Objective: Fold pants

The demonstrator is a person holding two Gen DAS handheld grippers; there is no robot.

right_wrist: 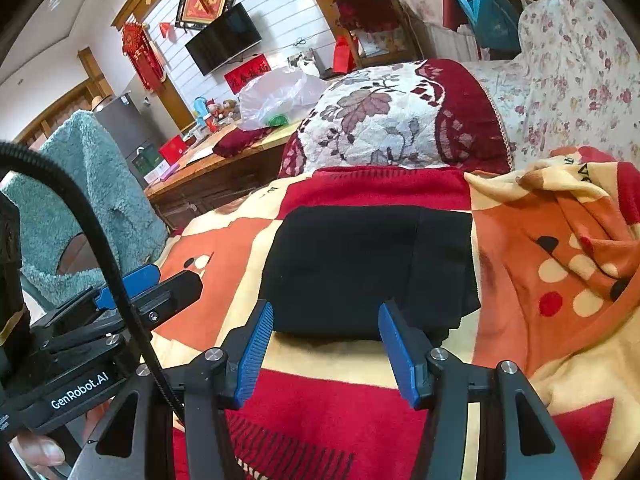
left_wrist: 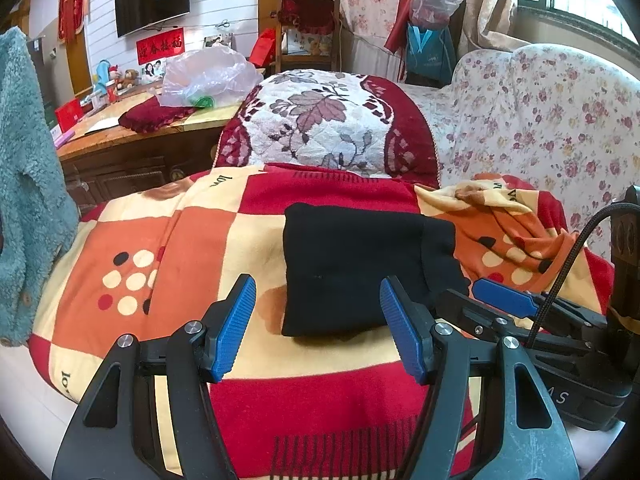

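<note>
The black pants [left_wrist: 356, 272] lie folded into a compact rectangle on the red, orange and cream checked blanket [left_wrist: 160, 248]. They also show in the right wrist view [right_wrist: 364, 268]. My left gripper [left_wrist: 318, 328] is open and empty, hovering just in front of the bundle's near edge. My right gripper [right_wrist: 326, 350] is open and empty, also just in front of the near edge. The right gripper shows in the left wrist view [left_wrist: 504, 300] at the bundle's right side. The left gripper shows in the right wrist view [right_wrist: 144, 284] at the left.
A quilted floral and maroon cushion [left_wrist: 324, 120] stands behind the blanket. A floral sofa [left_wrist: 540, 120] is to the right. A teal fleece garment [left_wrist: 24, 184] hangs at the left. A wooden table [left_wrist: 132, 136] with a plastic bag [left_wrist: 208, 76] stands behind left.
</note>
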